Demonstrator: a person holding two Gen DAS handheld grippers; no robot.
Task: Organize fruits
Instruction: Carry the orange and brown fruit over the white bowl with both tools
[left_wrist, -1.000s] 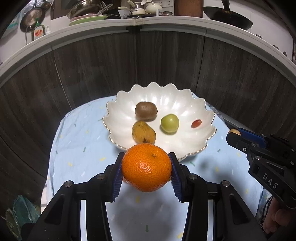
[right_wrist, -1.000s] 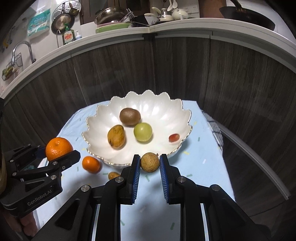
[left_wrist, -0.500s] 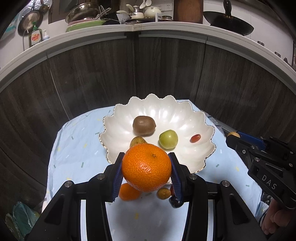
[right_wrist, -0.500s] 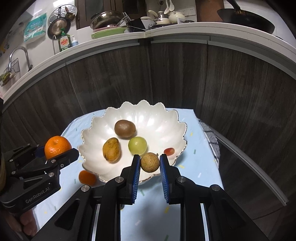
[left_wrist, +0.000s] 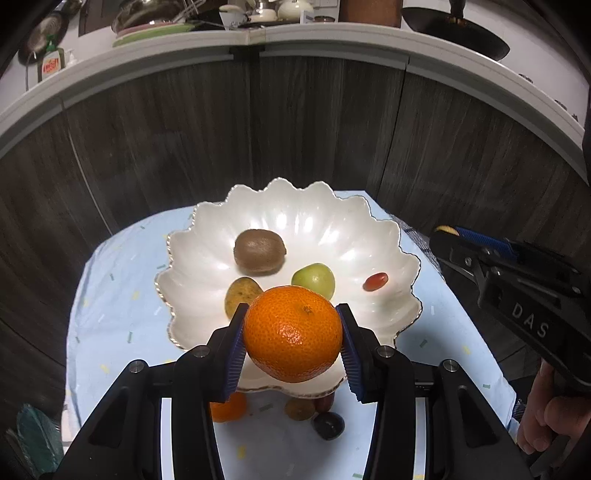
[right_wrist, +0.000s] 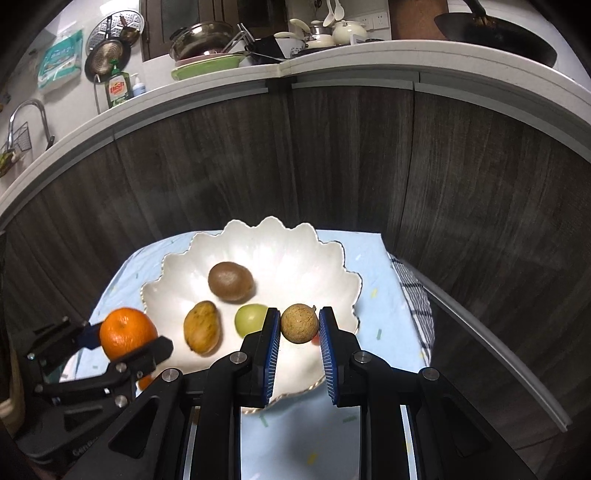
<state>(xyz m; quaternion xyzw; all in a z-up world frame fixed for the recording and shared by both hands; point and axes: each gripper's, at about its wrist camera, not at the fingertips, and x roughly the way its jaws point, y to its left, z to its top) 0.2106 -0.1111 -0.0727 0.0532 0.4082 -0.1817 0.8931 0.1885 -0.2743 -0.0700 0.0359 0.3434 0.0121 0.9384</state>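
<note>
a: what's biggest on the blue cloth (left_wrist: 110, 295)?

b: the white scalloped bowl (left_wrist: 332, 229), mid-frame. inside it: a kiwi (left_wrist: 259, 252) at ten o'clock, a mango (left_wrist: 240, 295) at eight, a green fruit (left_wrist: 314, 278) near centre, a red grape tomato (left_wrist: 375, 281) at three.

a: and the grippers?

b: the left gripper (left_wrist: 291, 332) is clamped on the orange (left_wrist: 292, 332), over the bowl's six o'clock rim. the right gripper (right_wrist: 297, 325) pinches a small tan round fruit (right_wrist: 299, 323) above the bowl's five o'clock side.

a: anything outside the bowl?

b: a smaller orange (left_wrist: 229, 408), a brownish fruit (left_wrist: 298, 408) and a dark one (left_wrist: 328, 424), just past the six o'clock rim.
</note>
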